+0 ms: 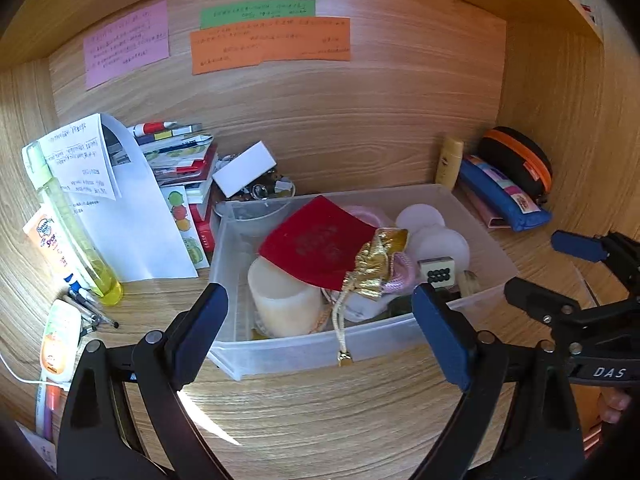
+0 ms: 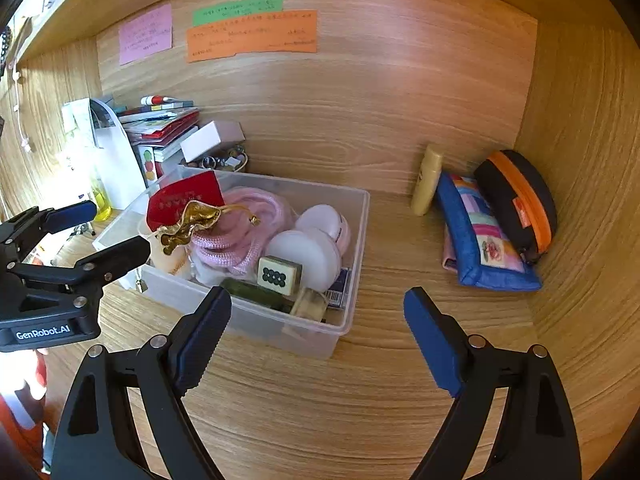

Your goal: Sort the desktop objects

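Observation:
A clear plastic bin (image 1: 360, 346) (image 2: 354, 236) stands on the wooden desk. It holds a red velvet pouch with a gold mouth (image 1: 316, 240) (image 2: 180, 196), a cream candle (image 1: 284, 296), pink cord (image 2: 248, 232), white round cases (image 2: 304, 252) and a mahjong tile (image 1: 437, 270) (image 2: 279, 274). My left gripper (image 1: 320, 308) (image 2: 108, 232) is open just before the bin's front wall, gripping nothing. My right gripper (image 2: 316, 304) (image 1: 548, 268) is open near the bin's right front corner, with nothing pressed between its pads.
A blue pencil case (image 2: 480, 236), a black and orange zip case (image 2: 520, 200) and a yellow tube (image 2: 427, 180) lean at the back right. Books and papers (image 1: 180, 160), a yellow-green bottle (image 1: 68, 220), pens (image 1: 92, 312) and a trinket bowl (image 1: 272, 190) crowd the left. Wooden walls close in both sides.

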Available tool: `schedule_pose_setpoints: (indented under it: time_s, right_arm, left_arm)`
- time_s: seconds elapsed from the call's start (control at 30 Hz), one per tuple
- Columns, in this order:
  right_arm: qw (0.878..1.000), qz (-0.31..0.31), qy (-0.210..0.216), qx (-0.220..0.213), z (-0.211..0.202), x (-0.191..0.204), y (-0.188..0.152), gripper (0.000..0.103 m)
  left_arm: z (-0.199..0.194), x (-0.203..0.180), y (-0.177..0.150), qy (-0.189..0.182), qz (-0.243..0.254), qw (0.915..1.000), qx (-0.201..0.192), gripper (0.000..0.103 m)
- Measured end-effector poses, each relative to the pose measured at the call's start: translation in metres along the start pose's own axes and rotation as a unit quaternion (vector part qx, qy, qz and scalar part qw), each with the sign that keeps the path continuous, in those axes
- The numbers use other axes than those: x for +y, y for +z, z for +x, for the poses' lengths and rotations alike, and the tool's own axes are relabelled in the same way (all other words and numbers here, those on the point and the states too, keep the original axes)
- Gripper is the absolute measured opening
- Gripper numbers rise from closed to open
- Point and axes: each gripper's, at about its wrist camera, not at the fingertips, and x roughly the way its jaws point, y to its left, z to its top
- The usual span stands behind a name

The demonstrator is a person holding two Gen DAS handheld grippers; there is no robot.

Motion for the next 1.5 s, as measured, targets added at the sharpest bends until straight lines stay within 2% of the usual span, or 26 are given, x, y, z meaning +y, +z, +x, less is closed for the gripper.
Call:
schedule_pose_setpoints:
  time_s: [0.4, 1.5]
  right_arm:
    - [1.000, 0.007, 0.007, 0.022, 0.008, -0.003, -0.007, 0.087]
    - [1.000, 0.001, 0.004, 0.014, -0.004, 0.011, -0.004, 0.087]
  left_arm:
    - [0.002, 0.000, -0.005, 0.001, 0.003, 1.0000, 0.009, 0.094]
    - [-0.005, 0.007, -0.004, -0.011, -0.005, 0.9999, 0.006, 0.094]
